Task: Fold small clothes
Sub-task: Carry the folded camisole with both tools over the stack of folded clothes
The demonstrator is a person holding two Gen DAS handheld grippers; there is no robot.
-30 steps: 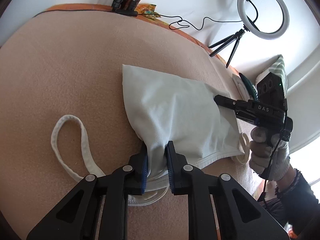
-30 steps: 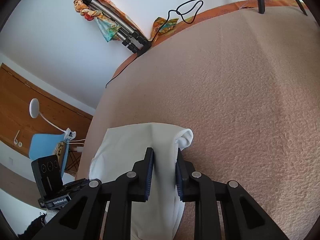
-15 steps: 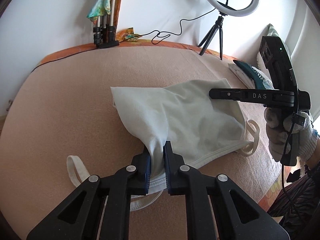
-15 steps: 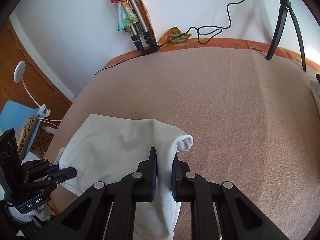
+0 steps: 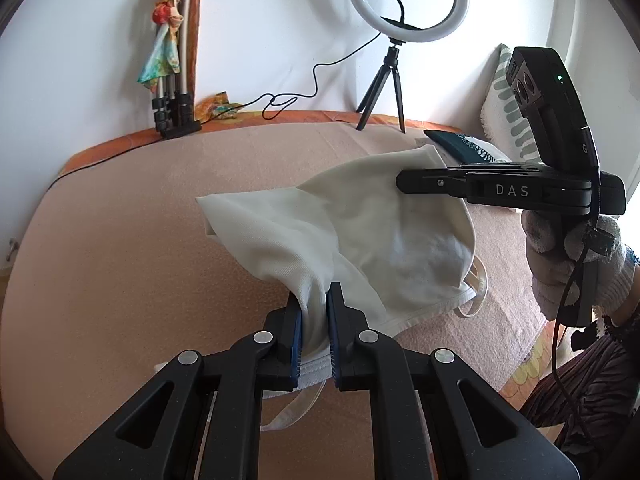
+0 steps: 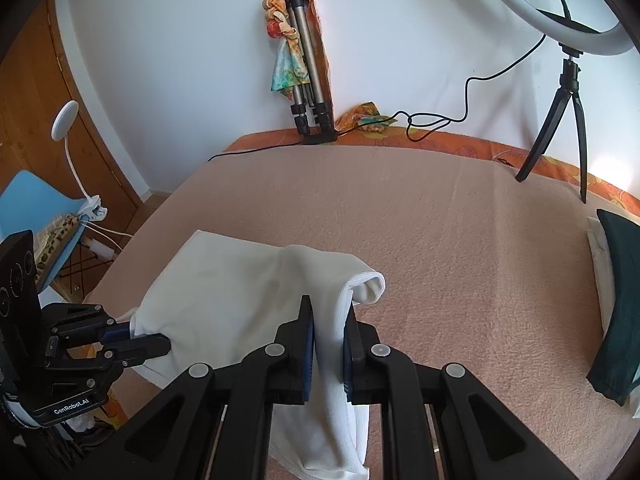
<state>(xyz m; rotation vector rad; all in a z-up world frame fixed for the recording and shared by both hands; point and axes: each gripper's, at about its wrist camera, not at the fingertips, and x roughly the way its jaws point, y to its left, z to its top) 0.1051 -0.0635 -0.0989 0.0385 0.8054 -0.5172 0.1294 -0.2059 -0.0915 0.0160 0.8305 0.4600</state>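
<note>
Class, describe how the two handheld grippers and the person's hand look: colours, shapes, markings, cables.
Both the left gripper and the right gripper are matte black with blue finger pads and silver rivets. White lettering reads "DAS" on the right one and "GenRobot.AI" on the left. A black cable hangs down past the right hand, which wears a white knit glove.

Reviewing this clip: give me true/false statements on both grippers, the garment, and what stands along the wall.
1. The left gripper is shut on the white cotton garment. True.
2. The right gripper is open and empty. False: it is shut on the garment's edge.
3. The garment lies fully flat on the peach fleece blanket. False: part is lifted between the grippers.
4. A white ring light on a black tripod stands by the wall. True.
5. The folded silver tripod lies flat on the blanket. False: it leans upright against the wall.
</note>
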